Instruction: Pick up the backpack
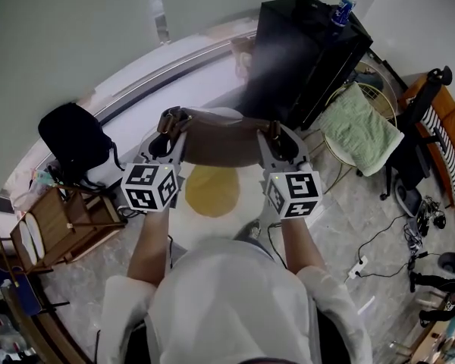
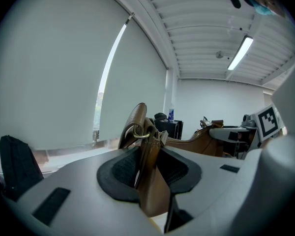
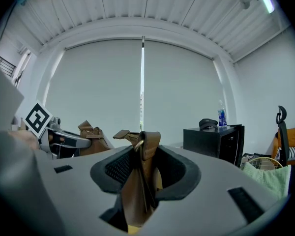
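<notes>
The smooth brown leather backpack [image 1: 218,139] is held up over a round yellow object [image 1: 212,191], one flat brass-ringed strap [image 2: 151,181] being clamped in the left gripper [image 1: 170,121] and another in the right gripper [image 1: 275,132].

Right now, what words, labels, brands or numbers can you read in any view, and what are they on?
No words or numbers can be read in any view.
Blue label on the bottle atop the black cabinet: too small to read.
Two marker cubes: black-and-white square patterns only, no letters or digits.
Brown backpack: no print shows.
</notes>
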Available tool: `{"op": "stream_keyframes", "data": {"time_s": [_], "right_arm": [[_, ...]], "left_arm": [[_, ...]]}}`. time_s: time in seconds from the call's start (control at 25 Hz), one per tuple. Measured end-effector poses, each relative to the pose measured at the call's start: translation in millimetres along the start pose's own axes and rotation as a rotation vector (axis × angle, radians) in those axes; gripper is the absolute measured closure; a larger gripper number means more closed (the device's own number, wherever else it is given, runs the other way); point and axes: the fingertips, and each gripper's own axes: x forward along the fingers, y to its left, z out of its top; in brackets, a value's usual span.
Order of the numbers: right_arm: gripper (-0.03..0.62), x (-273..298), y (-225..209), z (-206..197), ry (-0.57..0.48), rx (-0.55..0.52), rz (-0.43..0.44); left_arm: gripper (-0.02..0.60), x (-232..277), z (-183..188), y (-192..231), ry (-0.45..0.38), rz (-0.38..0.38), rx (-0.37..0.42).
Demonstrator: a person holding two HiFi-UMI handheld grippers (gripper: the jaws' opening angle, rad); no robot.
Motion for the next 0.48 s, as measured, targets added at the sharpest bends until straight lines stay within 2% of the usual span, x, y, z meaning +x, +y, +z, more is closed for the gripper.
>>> {"op": "stream_keyframes", "data": {"time_s": [0.48], "right_arm": [[0.433, 2.5, -2.0, -4.7, 0.008, -0.017, -0.016]], "left_arm": [[0.454, 2.0, -3.8, -0.3, 0.008, -0.004, -0.004]]}}
